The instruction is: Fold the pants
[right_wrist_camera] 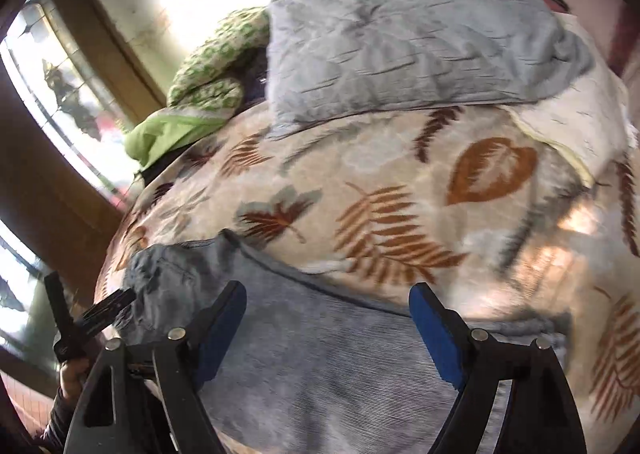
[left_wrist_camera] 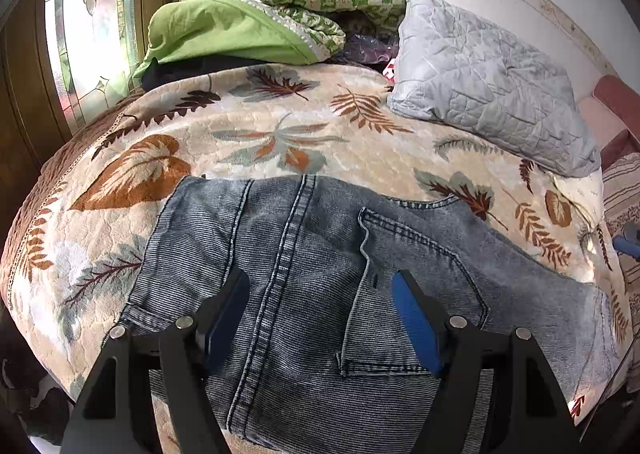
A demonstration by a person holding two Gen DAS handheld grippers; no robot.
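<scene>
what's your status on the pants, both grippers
Left gripper open, nothing held. Right gripper open, nothing held. Jeans lie on the leaf-print bedspread. Nothing in the way.

The left tongs (left_wrist_camera: 320, 294) are black plastic arms shaped like open triangles, each fastened with round silver screws, and their fingers (left_wrist_camera: 416, 326) carry blue ribbed pads. The right tongs (right_wrist_camera: 328, 310) match: black frame, silver screws, blue pads. At eight o'clock in the right view, a hand (right_wrist_camera: 72, 374) wears a dark sleeve (right_wrist_camera: 58, 420).
</scene>
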